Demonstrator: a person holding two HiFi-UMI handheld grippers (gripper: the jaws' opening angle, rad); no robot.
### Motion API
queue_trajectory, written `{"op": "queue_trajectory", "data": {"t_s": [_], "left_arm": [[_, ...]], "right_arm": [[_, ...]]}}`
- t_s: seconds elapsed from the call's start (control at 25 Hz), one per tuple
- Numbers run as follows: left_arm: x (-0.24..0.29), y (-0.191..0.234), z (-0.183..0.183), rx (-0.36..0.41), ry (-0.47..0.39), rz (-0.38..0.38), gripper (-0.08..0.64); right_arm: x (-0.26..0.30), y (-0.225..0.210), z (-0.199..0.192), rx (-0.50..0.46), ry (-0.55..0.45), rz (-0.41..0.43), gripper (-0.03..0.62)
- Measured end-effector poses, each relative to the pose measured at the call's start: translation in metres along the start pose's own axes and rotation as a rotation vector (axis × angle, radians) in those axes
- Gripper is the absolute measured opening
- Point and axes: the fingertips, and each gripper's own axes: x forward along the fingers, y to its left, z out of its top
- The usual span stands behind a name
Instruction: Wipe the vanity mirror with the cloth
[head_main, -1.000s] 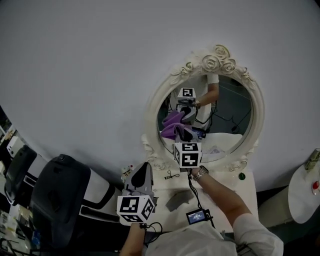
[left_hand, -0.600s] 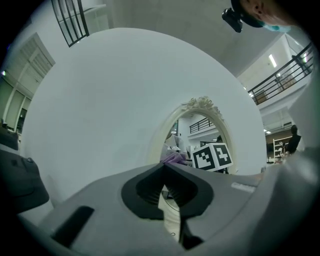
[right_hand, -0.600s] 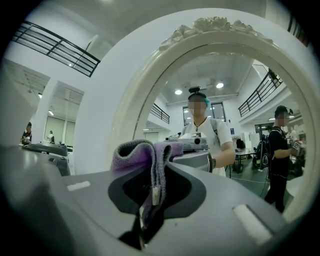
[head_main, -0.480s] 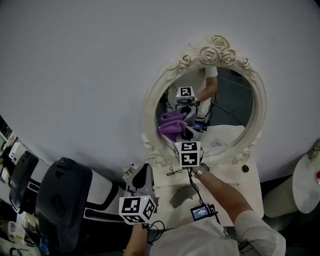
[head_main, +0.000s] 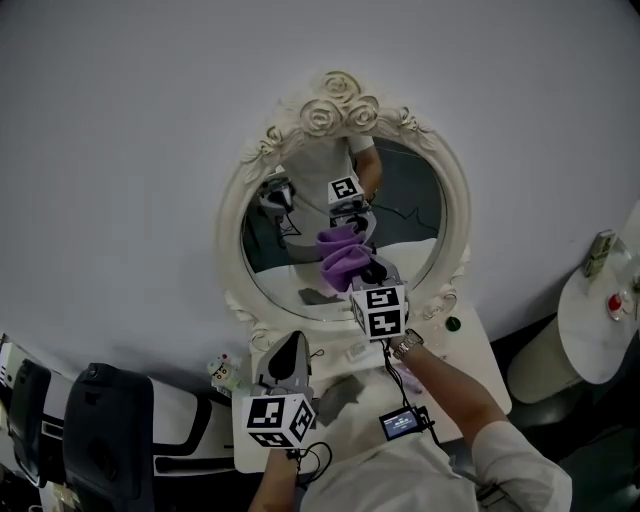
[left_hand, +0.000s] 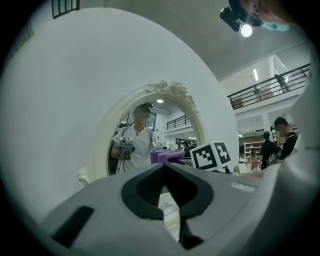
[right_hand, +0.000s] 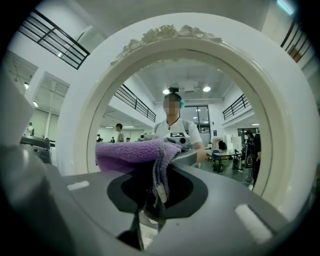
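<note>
The oval vanity mirror (head_main: 232, 228) has a white carved frame topped with roses and stands against a pale wall. My right gripper (head_main: 366, 274) is shut on a purple cloth (head_main: 346, 262) and presses it against the lower middle of the glass. In the right gripper view the cloth (right_hand: 131, 151) drapes over the closed jaws of that gripper (right_hand: 157, 167), with the mirror frame (right_hand: 75, 115) close ahead. My left gripper (head_main: 289, 345) hangs shut and empty over the tabletop, below the mirror's left side. Its own view shows the left gripper (left_hand: 163, 167), the mirror (left_hand: 100, 152) and the cloth (left_hand: 165, 156).
The white vanity top (head_main: 470, 372) carries a small green item (head_main: 452, 323) and a little figurine (head_main: 224, 372). A small screen device (head_main: 401, 423) hangs on a cable by my right arm. A dark chair (head_main: 100, 440) stands lower left, and a round white table (head_main: 595, 320) is at the right.
The right gripper has slid the cloth from the left part of the glass toward its middle. The head view has swung, so the mirror sits further left. The left gripper stays put.
</note>
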Motion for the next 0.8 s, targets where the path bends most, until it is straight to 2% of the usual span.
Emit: {"op": "queue_trajectory", "data": {"t_s": [0.36, 0.48, 0.68, 0.8], "left_arm": [[0.040, -0.043, -0.012, -0.020, 0.020, -0.093, 0.000], [0.045, -0.053, -0.016, -0.023, 0.025, -0.110, 0.000], [0.041, -0.045, -0.017, -0.033, 0.008, -0.081, 0.000], [0.035, -0.033, -0.019, -0.043, 0.003, -0.048, 0.000]], "right_arm": [[-0.026, -0.097, -0.011, 0.001, 0.002, -0.147, 0.069], [-0.036, -0.125, -0.017, 0.031, 0.004, -0.200, 0.064], [-0.045, -0.151, -0.022, 0.032, -0.005, -0.256, 0.063], [-0.047, -0.163, -0.025, 0.074, -0.013, -0.285, 0.061]]}}
